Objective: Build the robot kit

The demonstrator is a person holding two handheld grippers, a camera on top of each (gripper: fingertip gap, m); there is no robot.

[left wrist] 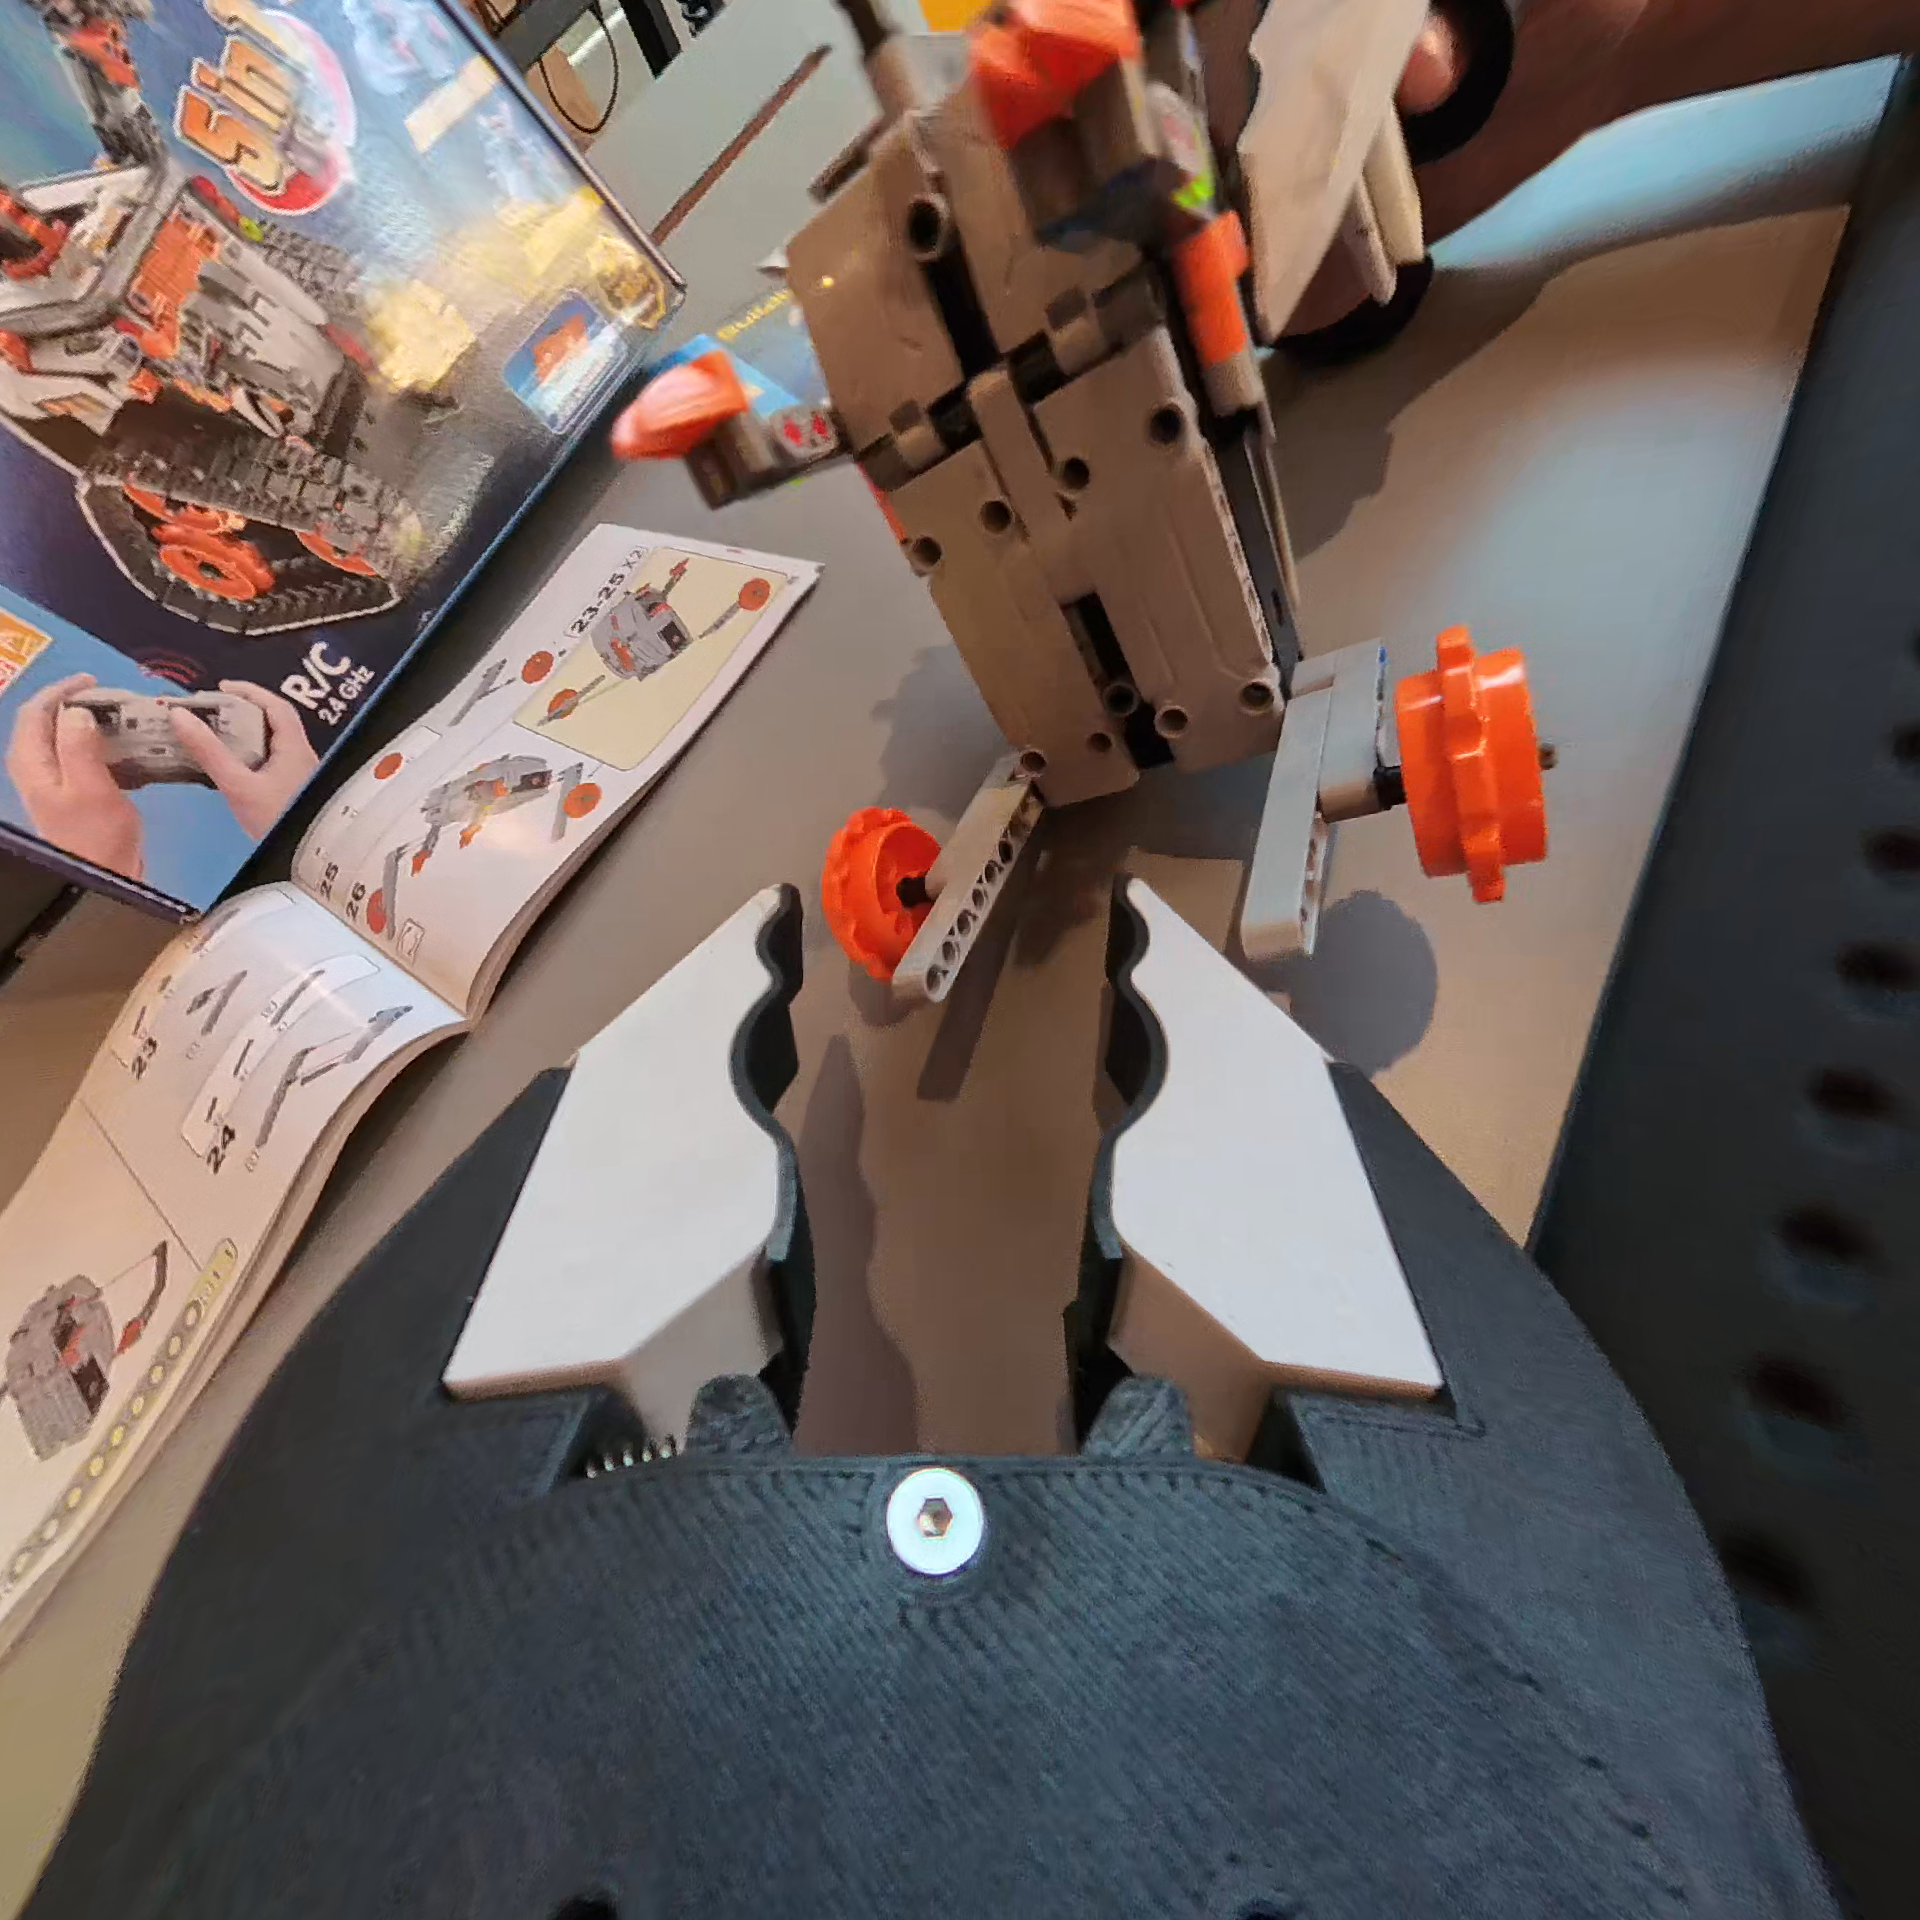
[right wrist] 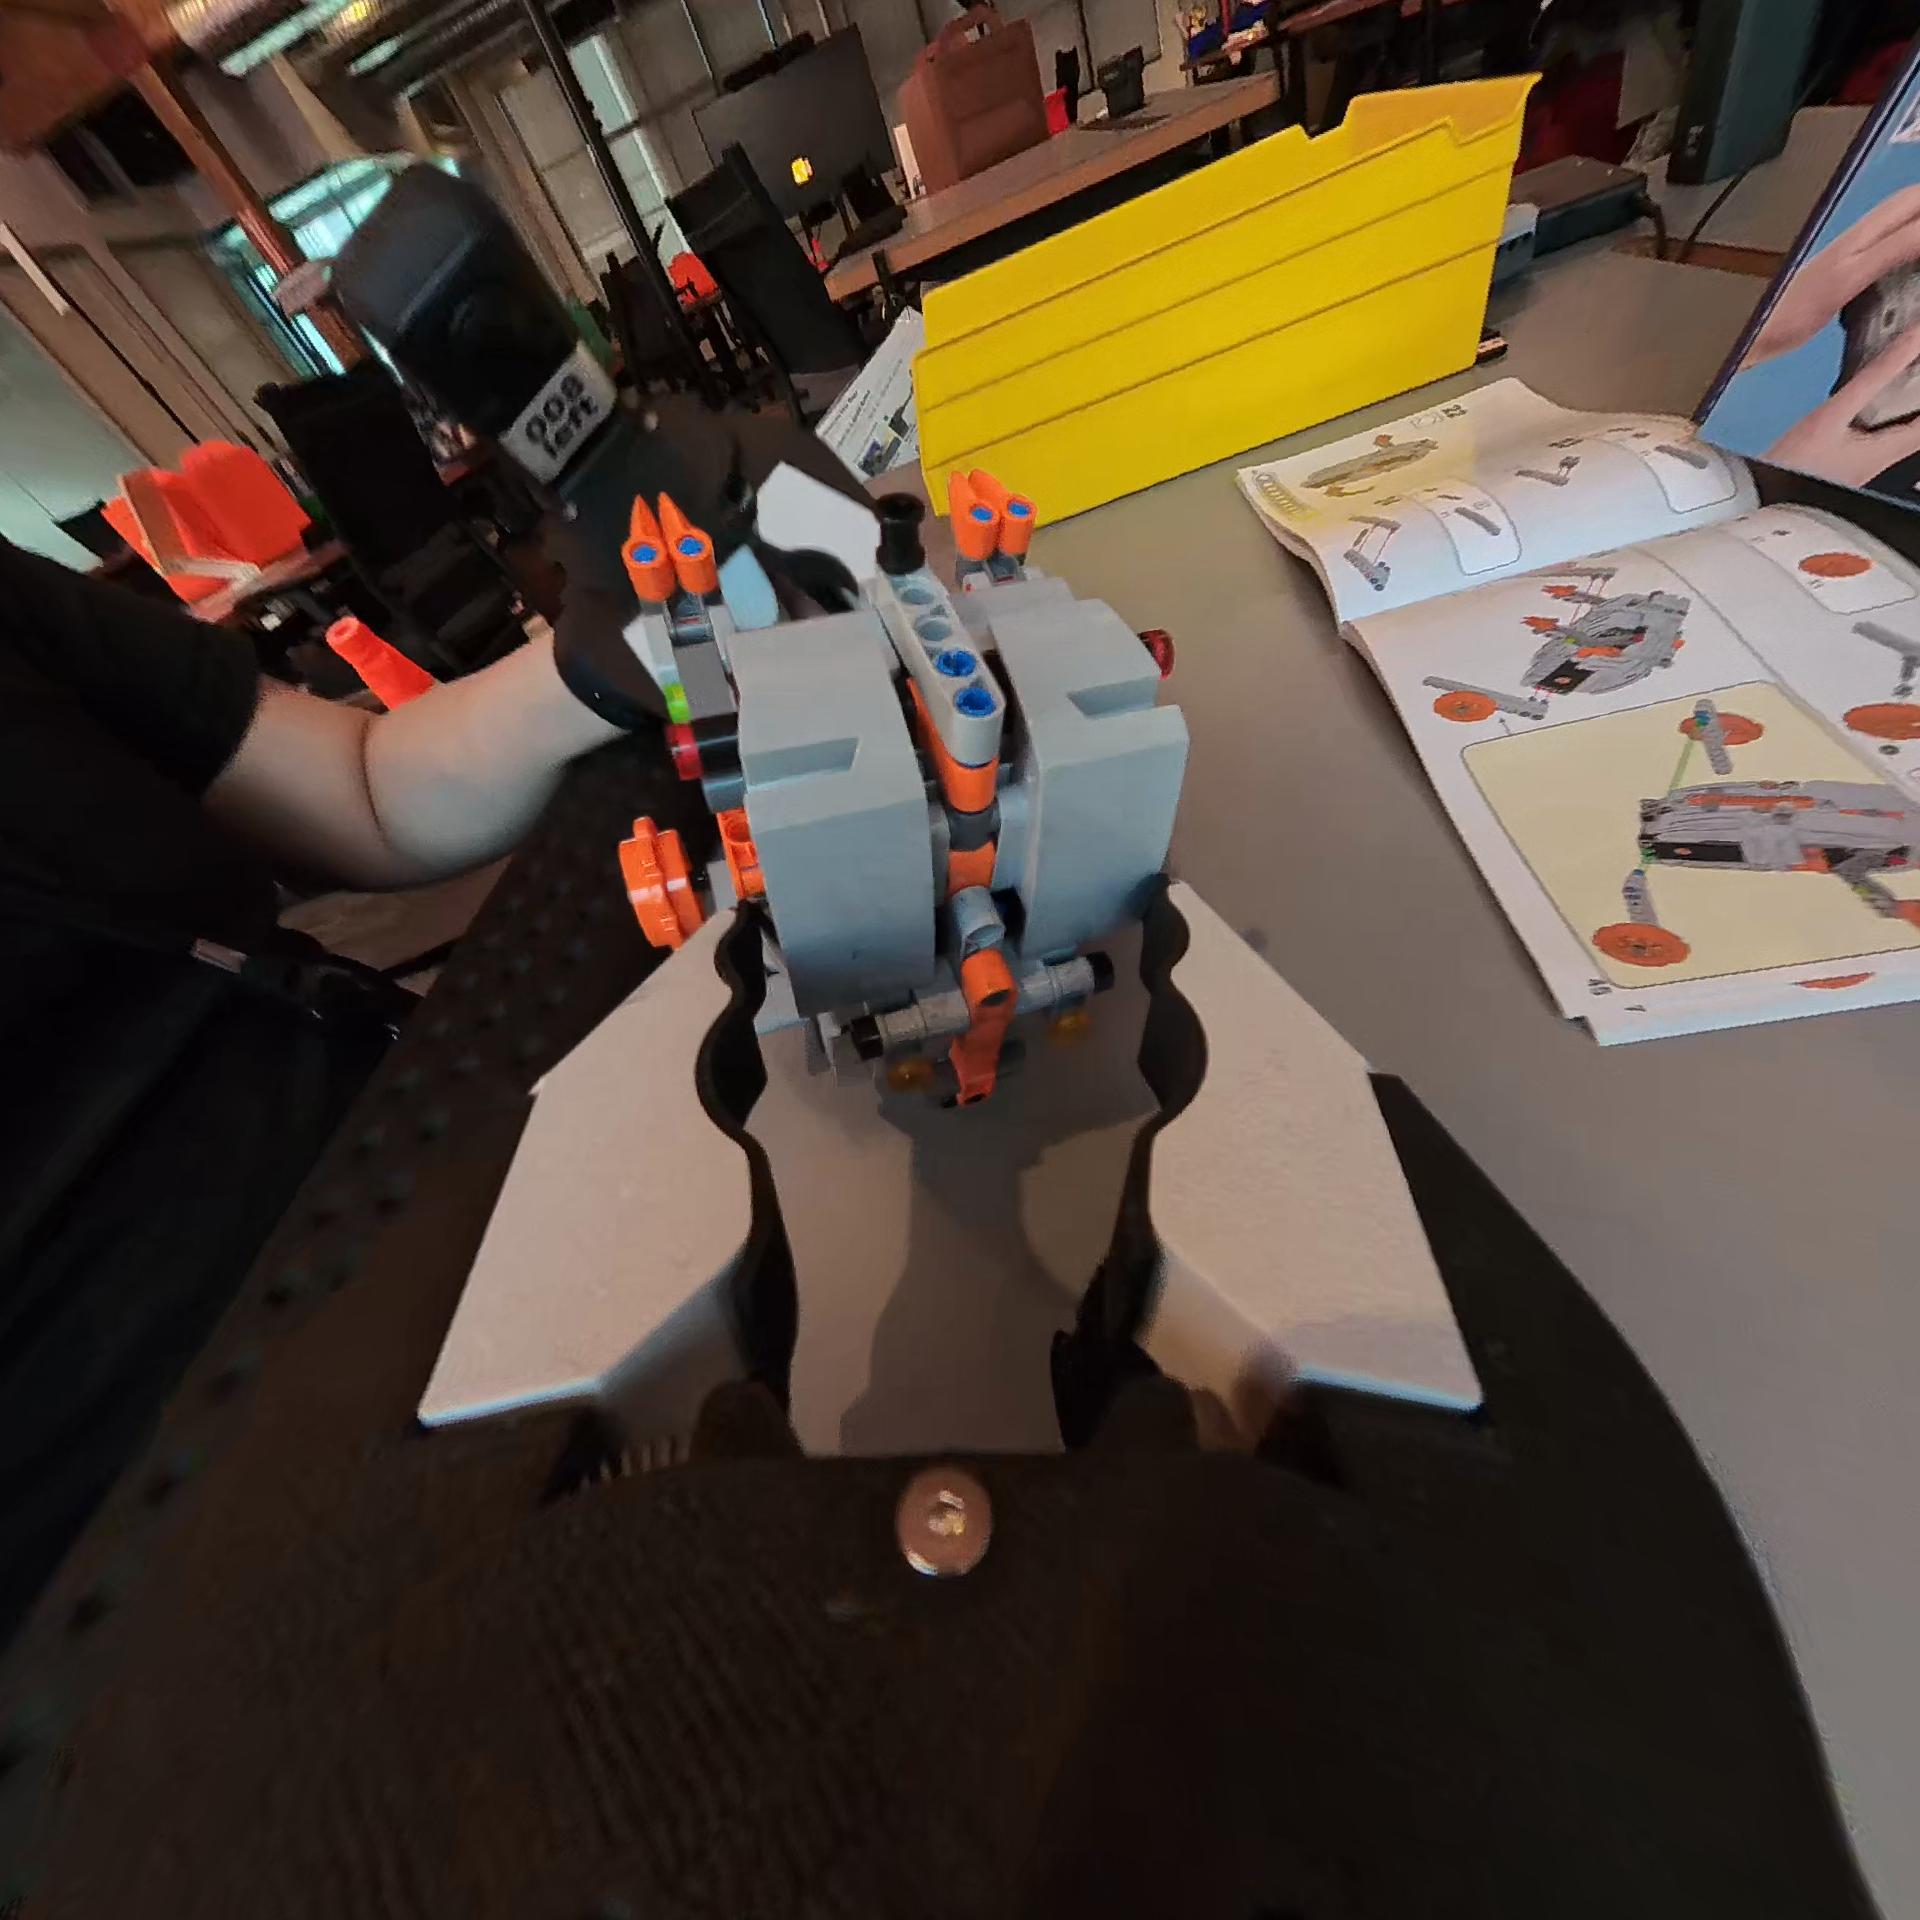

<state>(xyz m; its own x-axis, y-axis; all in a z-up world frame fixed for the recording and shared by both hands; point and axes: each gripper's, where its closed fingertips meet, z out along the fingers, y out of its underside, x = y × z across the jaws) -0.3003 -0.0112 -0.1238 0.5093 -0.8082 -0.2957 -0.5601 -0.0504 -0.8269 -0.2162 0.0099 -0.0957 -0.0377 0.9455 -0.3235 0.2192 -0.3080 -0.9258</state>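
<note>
A grey and orange brick model point(left wrist: 1049, 436) stands tilted on the grey table point(left wrist: 1538, 436). My left gripper point(left wrist: 951, 925) is open and empty, just short of the model's lower end. An orange wheel on a grey beam point(left wrist: 878, 899) sits beside its left fingertip, and an orange gear point(left wrist: 1470, 758) sticks out to the right. In the right wrist view my right gripper point(right wrist: 951, 925) has its jaws pressed against both sides of the model point(right wrist: 842, 831). Its white fingers point(left wrist: 1320, 177) show by the model's far end. The left gripper's black body point(right wrist: 468, 312) is behind the model.
An open instruction booklet point(left wrist: 468, 831) lies left of the model, also showing in the right wrist view point(right wrist: 1610, 727). The kit's blue box point(left wrist: 260, 364) stands behind it. A yellow bin point(right wrist: 1195, 312) stands at the back. A dark perforated rail point(left wrist: 1818, 831) runs along the table's edge. My left gripper's tips are some 11 cm from the dark perforated rail point(left wrist: 1818, 831).
</note>
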